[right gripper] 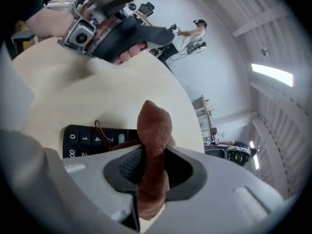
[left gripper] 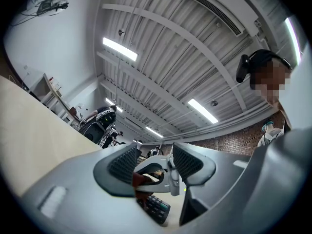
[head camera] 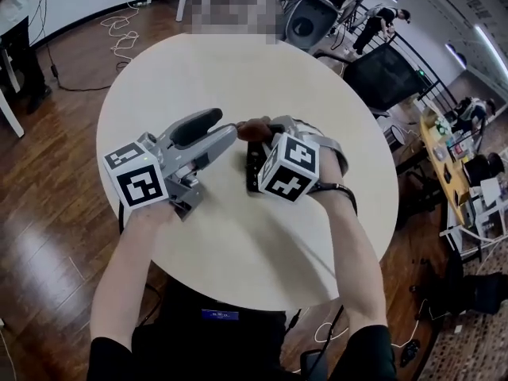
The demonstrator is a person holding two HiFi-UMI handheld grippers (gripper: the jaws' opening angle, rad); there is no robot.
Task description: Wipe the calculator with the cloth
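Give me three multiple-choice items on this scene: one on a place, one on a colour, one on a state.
1. Where is the black keyed calculator?
A. flat on the round pale table, just ahead of the right gripper
B. lifted into the air
C. hanging over the table's edge

2. What colour is the fuzzy cloth in the right gripper?
A. blue
B. white
C. brown

3. How does the left gripper hold its jaws?
A. shut on the cloth
B. apart, on nothing
C. shut on the calculator

Answers:
1 A: its keys show on the tabletop beyond the right jaws.
2 C: brown pile fills that jaw gap.
3 B: a clear gap shows between the ribbed pads.
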